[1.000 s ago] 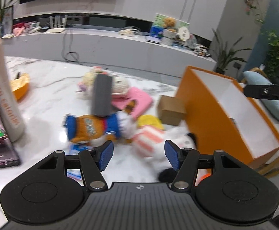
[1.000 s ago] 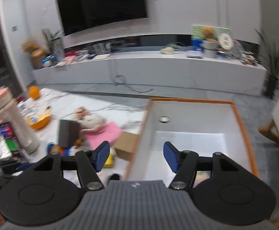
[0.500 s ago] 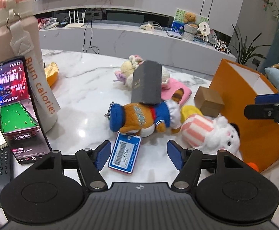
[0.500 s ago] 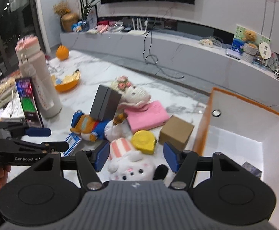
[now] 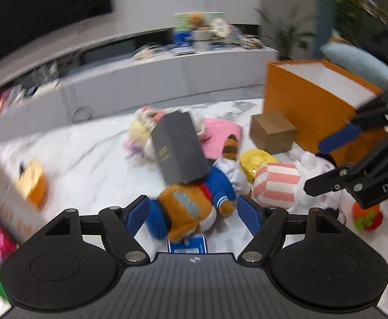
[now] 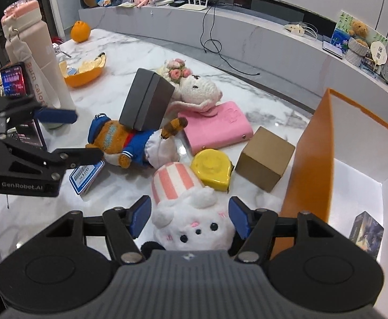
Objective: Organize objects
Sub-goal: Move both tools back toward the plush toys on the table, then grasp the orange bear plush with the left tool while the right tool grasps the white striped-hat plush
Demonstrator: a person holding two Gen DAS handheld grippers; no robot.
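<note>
Right wrist view gave me the clearest look at the marble table (image 6: pixel 146 53) from where I stood. Far left, the left gripper (image 6: pixel 86 135) hung over a blue price tag (image 6: pixel 87 172), its jaws opening wide and nothing pressed between them — the orange cat plush in a blue sailor jacket (image 6: pixel 126 143) lay just beyond its tips, with a dark grey box (image 6: pixel 146 99) leaning on the plush's back. That box looked stiff and light, likely to topple if the cat was pulled out first. In the middle lay a pink wallet (image 6: pixel 216 125), a crocheted lamb (image 6: pixel 196 89), a yellow tape measure (image 6: pixel 211 170) and a small cardboard box (image 6: pixel 264 158). Nearer the camera, the right gripper (image 6: pixel 190 215) straddled a white plush with a pink-striped hat (image 6: pixel 191 218) — its jaws were opening too, the pads standing beside the head rather than squeezing it. I judged that toy soft, light and not slippery; a hold across the round head, below the hat, would compress and keep it. At the far right stood the orange storage box (image 6: pixel 309 159), open, with a small printed carton (image 6: pixel 365 232) already lying inside.
</note>
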